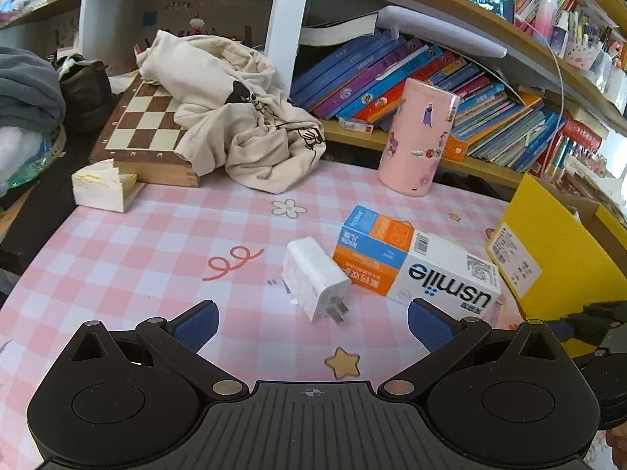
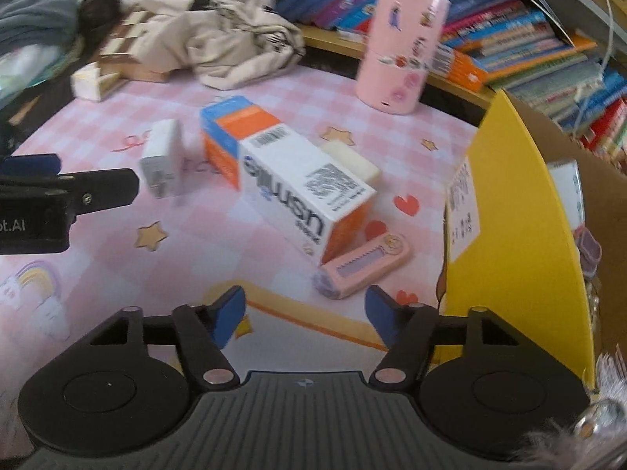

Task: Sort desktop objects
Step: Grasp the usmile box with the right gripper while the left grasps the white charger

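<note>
A white plug charger [image 1: 315, 276] [image 2: 162, 162] lies on the pink checked mat, prongs toward my left gripper [image 1: 313, 325], which stands open just short of it with nothing between its blue pads. Right of the charger lies a white, orange and blue usmile box [image 1: 415, 264] [image 2: 290, 180]. A small pink flat case [image 2: 364, 264] rests against the box's near end, just ahead of my right gripper [image 2: 305, 319], which is open and holds nothing. A white eraser [image 2: 354, 162] lies behind the box. A pink cylinder [image 1: 419, 143] [image 2: 399, 47] stands upright at the back.
A yellow cardboard box [image 1: 556, 258] [image 2: 509, 211] stands open at the right with items inside. A chessboard [image 1: 145, 125] under a crumpled beige cloth [image 1: 243, 117] and a tissue pack [image 1: 104, 188] sit at the back left. Leaning books [image 1: 411, 74] fill the low shelf behind.
</note>
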Available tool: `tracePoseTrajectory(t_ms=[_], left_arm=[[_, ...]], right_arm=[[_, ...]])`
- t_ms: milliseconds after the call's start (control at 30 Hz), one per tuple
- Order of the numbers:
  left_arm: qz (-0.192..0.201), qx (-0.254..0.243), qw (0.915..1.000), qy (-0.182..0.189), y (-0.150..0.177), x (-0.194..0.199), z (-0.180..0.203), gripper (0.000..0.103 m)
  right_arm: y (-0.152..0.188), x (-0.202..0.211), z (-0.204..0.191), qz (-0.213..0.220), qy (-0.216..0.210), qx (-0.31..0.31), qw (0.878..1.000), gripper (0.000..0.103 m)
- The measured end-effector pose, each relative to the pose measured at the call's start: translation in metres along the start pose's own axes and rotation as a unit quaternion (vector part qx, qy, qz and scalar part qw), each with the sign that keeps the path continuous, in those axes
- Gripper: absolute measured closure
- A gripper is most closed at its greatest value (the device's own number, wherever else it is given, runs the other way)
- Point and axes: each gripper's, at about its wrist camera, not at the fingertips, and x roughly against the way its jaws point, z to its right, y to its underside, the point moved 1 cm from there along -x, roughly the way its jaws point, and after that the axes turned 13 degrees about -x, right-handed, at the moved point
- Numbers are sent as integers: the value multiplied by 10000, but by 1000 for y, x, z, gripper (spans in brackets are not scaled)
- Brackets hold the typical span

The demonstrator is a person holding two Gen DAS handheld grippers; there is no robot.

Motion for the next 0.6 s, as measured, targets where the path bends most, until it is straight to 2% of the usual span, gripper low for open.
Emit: tracePoseTrajectory(t_ms=[267,600], left_arm=[[-113,-63,9999,49,-10,-25,1,0],[-288,-169,9994,-35,-16,-56,-1,0]], right_arm=[[-8,-15,4,56,147,-246,9996,41],[-27,-22,1,497,141,188,9985,40]])
